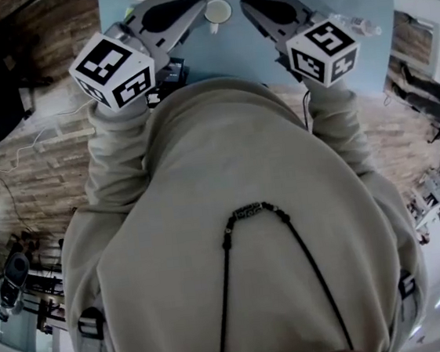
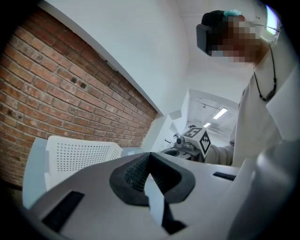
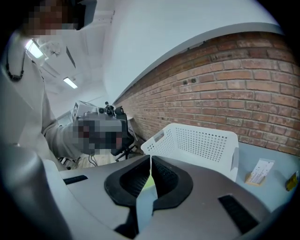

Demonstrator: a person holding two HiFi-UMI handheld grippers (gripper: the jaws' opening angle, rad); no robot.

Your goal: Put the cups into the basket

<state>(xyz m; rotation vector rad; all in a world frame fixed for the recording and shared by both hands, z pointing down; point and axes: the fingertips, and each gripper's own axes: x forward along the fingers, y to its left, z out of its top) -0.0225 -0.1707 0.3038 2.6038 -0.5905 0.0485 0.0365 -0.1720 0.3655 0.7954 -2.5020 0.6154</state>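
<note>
Just ahead of left gripper (image 1: 202,3) and right gripper (image 1: 245,3), both closed and empty: small cup (image 1: 218,10), probably light, rigid, slick; best pinched across rim.

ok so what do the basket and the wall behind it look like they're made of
The basket looks like white moulded plastic, matt, its walls pierced by rows of small holes. The wall looks like red-brown brick with pale mortar joints, though it could be facing only.

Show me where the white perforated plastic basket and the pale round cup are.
white perforated plastic basket (image 3: 199,144), right gripper view, on its perforated side wall.
pale round cup (image 1: 218,11), head view, on its open mouth, inside the rim.
</note>
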